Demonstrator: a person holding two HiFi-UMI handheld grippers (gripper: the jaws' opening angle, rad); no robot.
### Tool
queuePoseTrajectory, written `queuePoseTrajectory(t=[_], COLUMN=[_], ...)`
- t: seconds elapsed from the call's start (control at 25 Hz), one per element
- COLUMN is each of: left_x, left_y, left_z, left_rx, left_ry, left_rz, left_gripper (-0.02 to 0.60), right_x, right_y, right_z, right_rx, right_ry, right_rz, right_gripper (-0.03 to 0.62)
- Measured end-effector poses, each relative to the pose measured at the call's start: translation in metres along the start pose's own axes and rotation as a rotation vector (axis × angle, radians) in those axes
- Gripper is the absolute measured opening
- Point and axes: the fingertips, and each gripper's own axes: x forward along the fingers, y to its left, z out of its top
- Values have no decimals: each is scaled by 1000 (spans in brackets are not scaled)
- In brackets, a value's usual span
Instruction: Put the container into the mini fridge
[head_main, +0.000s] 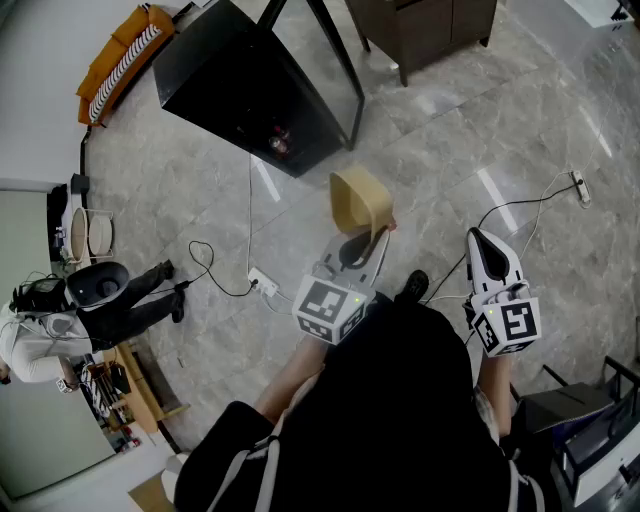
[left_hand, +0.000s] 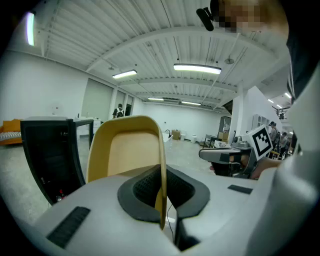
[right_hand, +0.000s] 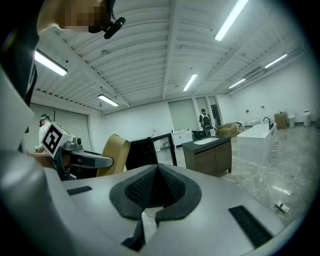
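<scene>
The tan open container (head_main: 360, 205) hangs over the floor, and my left gripper (head_main: 355, 255) is shut on its side wall. In the left gripper view the thin wall of the container (left_hand: 125, 150) is pinched between the dark pads (left_hand: 137, 192). The black mini fridge (head_main: 250, 90) stands ahead and to the left with its glass door (head_main: 325, 60) swung open. It also shows in the left gripper view, left of the container (left_hand: 47, 150). My right gripper (head_main: 490, 255) is held off to the right, shut with nothing in it (right_hand: 156, 187). From there the container (right_hand: 114, 152) shows beside the fridge (right_hand: 142, 150).
A power strip (head_main: 262, 284) with cables lies on the marble floor just left of my left gripper. A second strip (head_main: 578, 185) lies far right. A dark cabinet (head_main: 420, 30) stands behind the fridge door, an orange sofa (head_main: 120, 55) far left. A person (head_main: 90, 300) sits at the left.
</scene>
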Motion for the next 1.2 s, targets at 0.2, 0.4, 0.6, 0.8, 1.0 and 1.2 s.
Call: queuePoseTrajectory(t=[0.2,0.4,0.6,0.8,1.0,1.2], left_x=[-4,-8,-12,-5,6,21], left_y=[3,3,28,65,116,170], left_z=[0,-4,-19,-25,-15,27], left_rx=[12,4,-25,-69,-100,-109], left_ry=[9,20,50,54,36,-31], left_rz=[1,24,55,82,102,91], left_gripper=[35,35,35,35,35,35], right_x=[7,13,43,84,132,198], right_y=[6,11,14,19,32,49], right_z=[-3,-11,-22,-26,-2,43], right_rx=[4,6,77,68,68,1], right_ry=[8,28,41,75,78,56], right_rz=[13,53,70,97,119,157], right_gripper=[17,17,18,18,18,18])
